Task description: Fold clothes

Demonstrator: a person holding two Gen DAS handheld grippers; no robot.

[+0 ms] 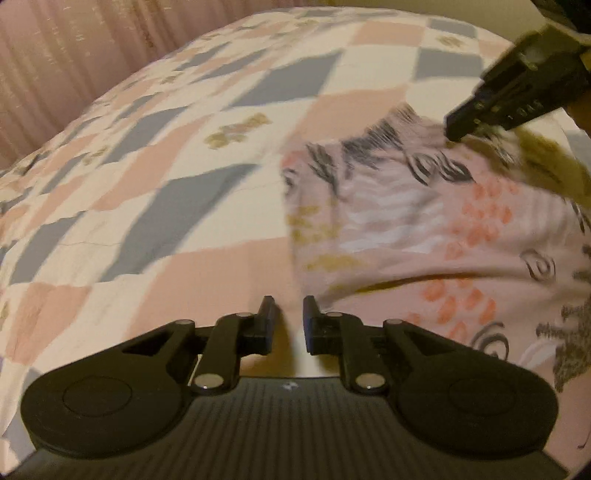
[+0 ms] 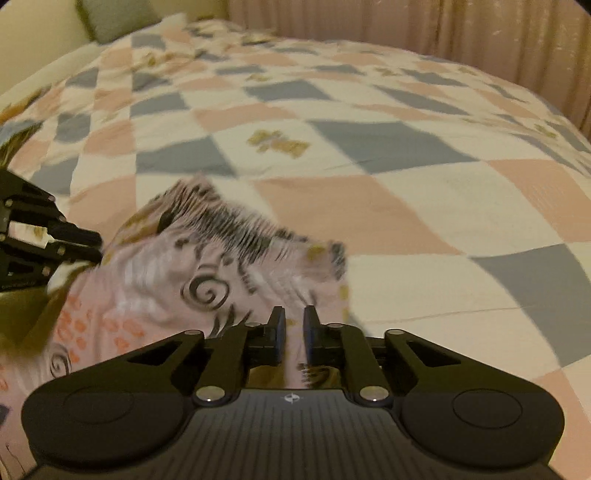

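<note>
A pale pink garment (image 1: 406, 221) printed with black swirls, orange spots and olive marks lies bunched on the bed, blurred by motion. In the left wrist view my left gripper (image 1: 290, 317) is shut on its near left edge, with cloth running into the narrow gap between the fingers. My right gripper (image 1: 452, 131) comes in from the upper right and pinches the far edge. In the right wrist view the garment (image 2: 166, 280) spreads to the left. My right gripper (image 2: 293, 325) is shut on a pink fold, and my left gripper (image 2: 94, 245) holds the cloth's left side.
A quilt (image 2: 369, 206) checked in pink, grey-blue and cream covers the bed. Pink curtains (image 1: 55, 55) hang behind it. A grey-green pillow (image 2: 114, 18) rests at the head by a cream headboard (image 2: 33, 44). The quilt stretches wide to the right of the garment.
</note>
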